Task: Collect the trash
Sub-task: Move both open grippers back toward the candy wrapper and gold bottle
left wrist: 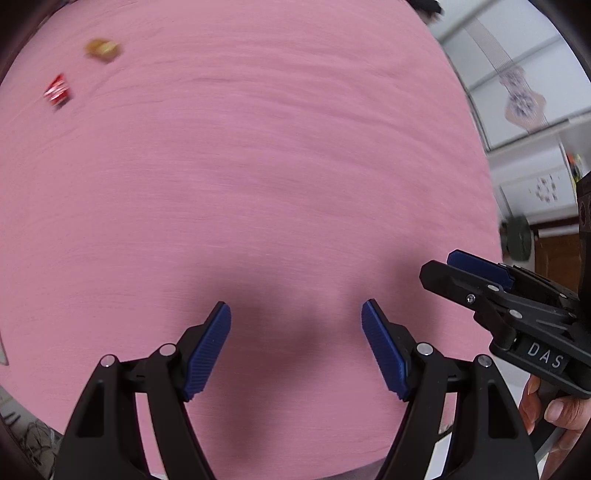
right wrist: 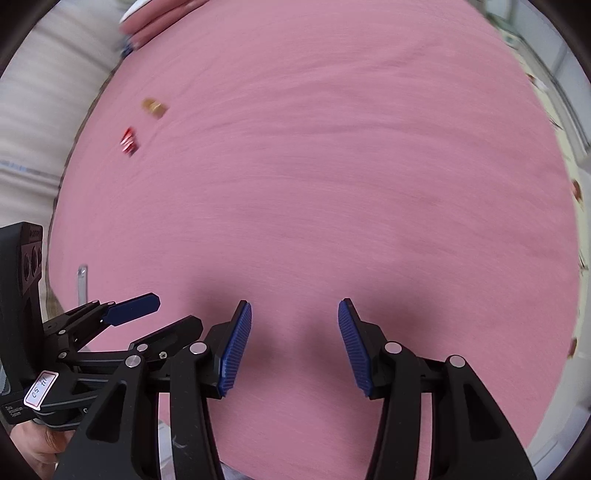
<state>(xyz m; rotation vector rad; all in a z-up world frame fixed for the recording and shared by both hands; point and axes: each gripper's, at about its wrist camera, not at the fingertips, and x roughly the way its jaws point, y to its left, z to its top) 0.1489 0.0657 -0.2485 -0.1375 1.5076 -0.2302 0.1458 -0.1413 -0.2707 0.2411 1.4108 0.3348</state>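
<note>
Two small pieces of trash lie far off on a pink bedsheet: a red wrapper and a yellow-gold wrapper, both blurred. The right wrist view shows the same red wrapper and gold wrapper at upper left on the pink sheet. My left gripper hangs open over bare sheet, nothing between its blue pads. My right gripper is open too, empty, pointing down at the sheet. Each gripper appears at the other view's edge: the right one, the left one.
A hand holds the right gripper's handle at the lower right. Beyond the bed's right edge are white furniture and a patterned hanging cloth. A pale headboard or cushion and a pink pillow lie at the upper left.
</note>
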